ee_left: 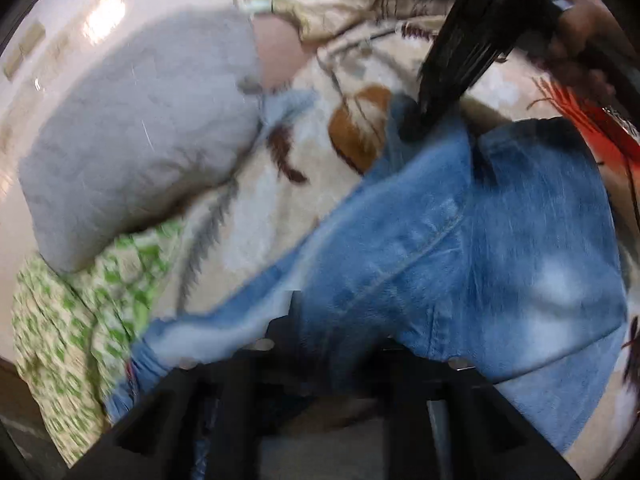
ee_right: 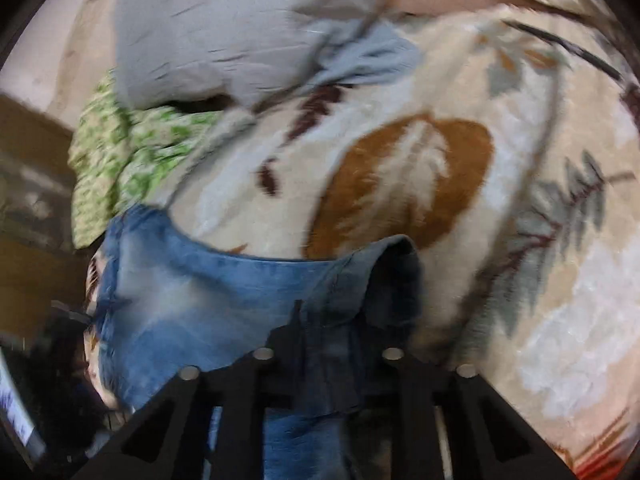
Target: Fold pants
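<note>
Pants: blue jeans (ee_left: pixel 460 240) spread on a leaf-patterned blanket (ee_right: pixel 420 168) — blurred in both views.
Left tool (ee_left: pixel 320 344): clenched on denim at the bottom of its view, cloth bunched between the fingers.
Right tool (ee_right: pixel 328 344): clenched on a raised fold of the jeans' edge; from the left wrist it shows as a black body pressing onto the denim.
Nearby: grey pillow (ee_left: pixel 136 140) and green-patterned cloth (ee_right: pixel 132 152) lie beyond the jeans.

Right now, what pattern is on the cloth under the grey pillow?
Green-and-cream checked cloth, clearest in the right wrist view.
</note>
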A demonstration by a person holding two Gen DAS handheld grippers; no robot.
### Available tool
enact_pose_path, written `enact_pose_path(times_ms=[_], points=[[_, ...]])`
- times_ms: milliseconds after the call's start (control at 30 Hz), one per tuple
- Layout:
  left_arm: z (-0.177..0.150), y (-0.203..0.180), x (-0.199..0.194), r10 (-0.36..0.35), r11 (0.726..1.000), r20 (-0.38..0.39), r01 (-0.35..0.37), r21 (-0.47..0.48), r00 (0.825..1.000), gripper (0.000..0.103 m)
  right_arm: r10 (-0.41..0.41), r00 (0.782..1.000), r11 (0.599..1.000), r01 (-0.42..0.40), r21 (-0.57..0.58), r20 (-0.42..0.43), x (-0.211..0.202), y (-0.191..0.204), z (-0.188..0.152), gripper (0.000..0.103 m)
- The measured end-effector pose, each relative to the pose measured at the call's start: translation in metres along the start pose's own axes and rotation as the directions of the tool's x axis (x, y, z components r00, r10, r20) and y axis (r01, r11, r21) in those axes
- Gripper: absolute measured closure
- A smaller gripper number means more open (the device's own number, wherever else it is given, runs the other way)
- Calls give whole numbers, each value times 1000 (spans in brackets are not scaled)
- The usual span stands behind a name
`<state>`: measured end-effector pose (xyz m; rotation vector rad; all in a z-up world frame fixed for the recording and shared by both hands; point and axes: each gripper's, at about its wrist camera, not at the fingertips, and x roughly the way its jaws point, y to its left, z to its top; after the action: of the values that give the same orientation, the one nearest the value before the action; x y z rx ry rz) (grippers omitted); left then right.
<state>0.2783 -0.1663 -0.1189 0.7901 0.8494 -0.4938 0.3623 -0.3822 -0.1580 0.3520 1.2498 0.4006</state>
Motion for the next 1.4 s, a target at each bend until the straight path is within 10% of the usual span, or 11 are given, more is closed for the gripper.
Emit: enact_pose_path(times_ms=[200,333,533,567,633,667,900,1033,1333,1400], points=[[31,7,-30,-68,992,139,82,-97,988,87,-54,986,995,66,-71,159,-73,17,11,85],[75,-9,-20,-129,982,176,150,-111,976,91,-226,937,965,252,-69,266,-127,17,35,86],[89,-38,43,-178,976,-5,176,-129,984,88,-457,881,886,463,-25,118,-75,-15,64,70],[83,-37,39,-168,976,3,166,-140,986,65,-494,866,868,496,-7,81,-67,-23,61,64],[72,-28,18,-149,972,50,155,-178,988,15,-466,881,884,467,7,85,-72,-29,48,37],[64,-22,1,-140,969,97,156,-192,985,9,-442,891,896,444,8,104,-83,-29,38,31],[8,-21,-88,-228,945,191,264,-194,955,2,-303,942,940,320,-117,143,-132,10,-46,31],[-20,-48,-112,-290,947,207,311,-77,935,1,-242,968,948,250,-199,65,-119,28,-83,31],[-40,-112,-78,-162,938,69,132,319,984,3,-198,973,968,175,-181,-121,-32,13,-83,38],[-42,-113,-67,-201,920,-2,190,342,979,46,-126,981,980,100,-171,-148,-24,16,-87,64]])
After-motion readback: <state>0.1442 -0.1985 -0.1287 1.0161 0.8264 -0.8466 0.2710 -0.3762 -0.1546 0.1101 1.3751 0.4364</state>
